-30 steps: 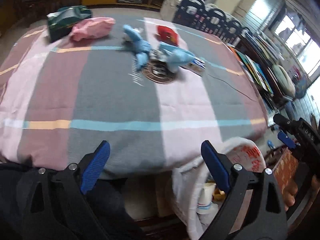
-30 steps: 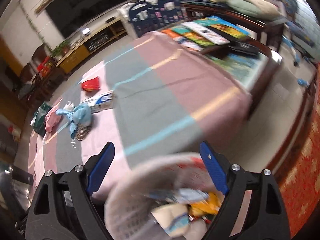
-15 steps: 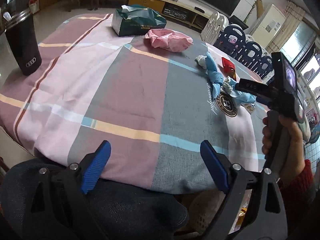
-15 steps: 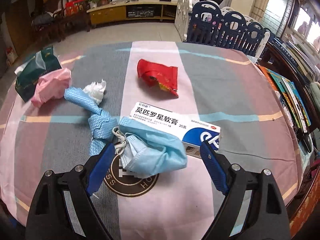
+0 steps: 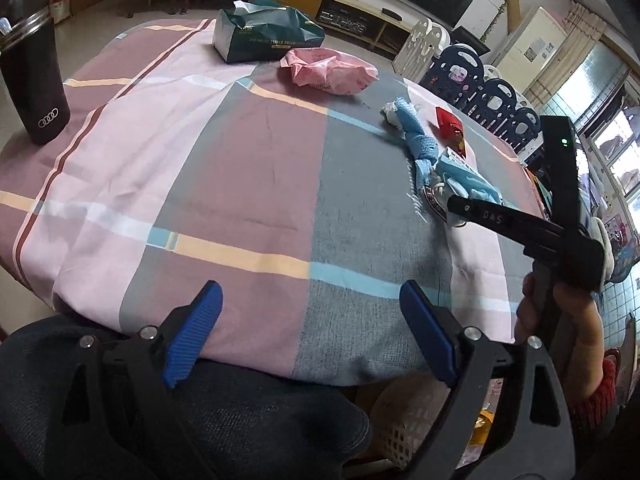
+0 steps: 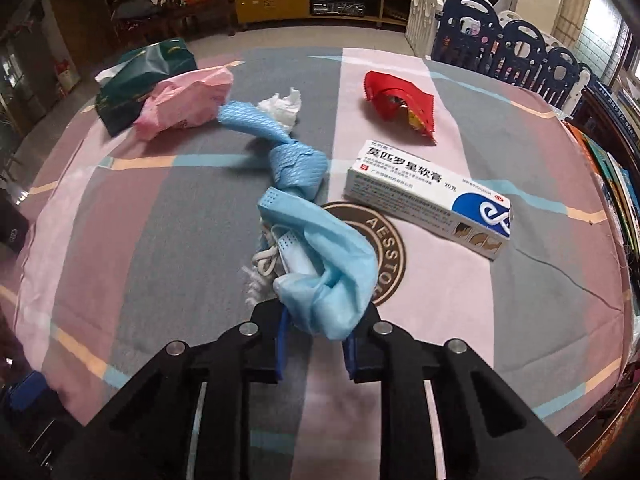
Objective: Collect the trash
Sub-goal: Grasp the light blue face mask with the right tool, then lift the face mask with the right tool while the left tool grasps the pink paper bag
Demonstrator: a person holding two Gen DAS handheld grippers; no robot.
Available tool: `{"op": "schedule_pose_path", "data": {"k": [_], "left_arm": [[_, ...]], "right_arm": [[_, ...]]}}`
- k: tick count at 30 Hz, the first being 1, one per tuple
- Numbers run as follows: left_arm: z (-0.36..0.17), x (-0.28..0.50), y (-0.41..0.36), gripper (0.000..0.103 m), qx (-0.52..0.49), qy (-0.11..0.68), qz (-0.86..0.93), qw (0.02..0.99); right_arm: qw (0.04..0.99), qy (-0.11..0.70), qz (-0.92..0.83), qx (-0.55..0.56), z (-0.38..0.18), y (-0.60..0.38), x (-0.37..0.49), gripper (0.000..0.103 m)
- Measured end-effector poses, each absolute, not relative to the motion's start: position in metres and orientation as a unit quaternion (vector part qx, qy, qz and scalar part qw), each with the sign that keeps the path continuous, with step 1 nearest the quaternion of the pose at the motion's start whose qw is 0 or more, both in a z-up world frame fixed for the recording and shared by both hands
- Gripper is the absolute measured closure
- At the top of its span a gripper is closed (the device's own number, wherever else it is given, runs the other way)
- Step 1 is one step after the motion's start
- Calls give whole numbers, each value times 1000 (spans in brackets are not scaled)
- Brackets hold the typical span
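The right gripper has its fingers nearly together, pinching a crumpled, soft blue face mask whose long axis runs away from the camera across the checked worktop. The left gripper hangs wide open, holding nothing, at the worktop's near edge.

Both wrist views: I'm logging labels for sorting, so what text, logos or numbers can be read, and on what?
"莫匹罗星软膏" and "20克": on the box; its smaller print is too small to read.
"AESSTO...": on the round coaster, partly covered by the mask.
"DAS": on the right gripper.
Four-ring logo: on the black cup.
"...TENDER DREAM...": on the green tissue pack, the rest blurred.
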State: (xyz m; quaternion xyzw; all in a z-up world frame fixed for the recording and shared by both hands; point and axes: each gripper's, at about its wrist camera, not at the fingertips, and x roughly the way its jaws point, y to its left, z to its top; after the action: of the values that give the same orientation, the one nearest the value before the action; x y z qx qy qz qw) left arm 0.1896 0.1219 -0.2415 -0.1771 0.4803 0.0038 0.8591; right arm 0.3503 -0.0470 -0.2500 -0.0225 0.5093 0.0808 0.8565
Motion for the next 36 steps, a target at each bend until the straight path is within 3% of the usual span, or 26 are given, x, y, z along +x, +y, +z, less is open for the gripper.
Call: {"op": "schedule_pose_path", "data": {"k": [16,22,25,36], "left_arm": [[-237,211,149,16,-219,477,43,850],[-213,281,150,15,-201,445,47,871],[-208,335,146,9,-179,435,55,881],[-243,478,115,7,-76,492,34,866]], "right_arm": [[858,502,62,93,-232,-121,246,81],[853,506,47,119,-235,-143,244,81],[854,505,41,122,-235,-151,246,81],[829,539,29,146,-259,-158,250,81]]}}
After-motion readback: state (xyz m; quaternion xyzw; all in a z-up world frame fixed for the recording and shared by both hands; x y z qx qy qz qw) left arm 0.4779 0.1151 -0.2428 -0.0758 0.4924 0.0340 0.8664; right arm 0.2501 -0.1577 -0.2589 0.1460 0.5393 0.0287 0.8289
